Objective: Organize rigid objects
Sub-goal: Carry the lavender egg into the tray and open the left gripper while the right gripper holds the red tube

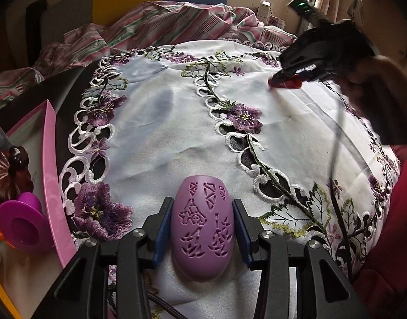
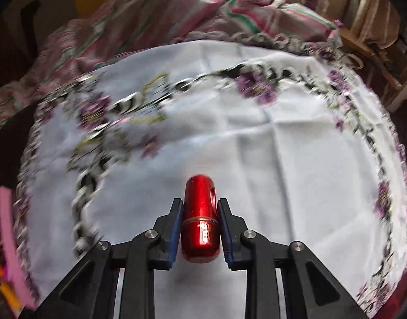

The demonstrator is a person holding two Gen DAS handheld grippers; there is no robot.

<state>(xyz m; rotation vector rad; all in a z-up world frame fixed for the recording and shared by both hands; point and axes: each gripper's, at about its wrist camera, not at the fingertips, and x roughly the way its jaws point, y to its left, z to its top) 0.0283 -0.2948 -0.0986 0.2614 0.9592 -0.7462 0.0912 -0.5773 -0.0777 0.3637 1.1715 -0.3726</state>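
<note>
Your left claw (image 1: 202, 235) is partly apart, and its two blue pads hug the sides of a purple egg-shaped shell (image 1: 201, 228) with little cut-out shapes in it. The shell sits low in the middle of the left wrist view and rests on the white tablecloth (image 1: 160, 133) with purple sewn flowers.

Your right claw (image 2: 200, 230) is squeezed together on a shiny red metal capsule (image 2: 200, 219). Both blue pads press on its sides. The capsule points away from you, has a thin gold ring around its middle and a round hole near its far end. It sits low in the middle of the right wrist view, over a bare white part of the cloth. That view is blurry, so the flowers look smeared.

In the left wrist view you see the right claw at the upper right, with the red capsule in its tips just over the cloth.

At the left edge of that view stands a pink tray (image 1: 50, 159). In it are a bright purple cup-shaped thing (image 1: 22, 224) and a dark red pumpkin-shaped thing (image 1: 9, 174). A striped pink and green blanket (image 1: 155, 24) is bunched up past the far edge of the cloth. A black cable (image 1: 336, 180) runs down the right side of the cloth.
</note>
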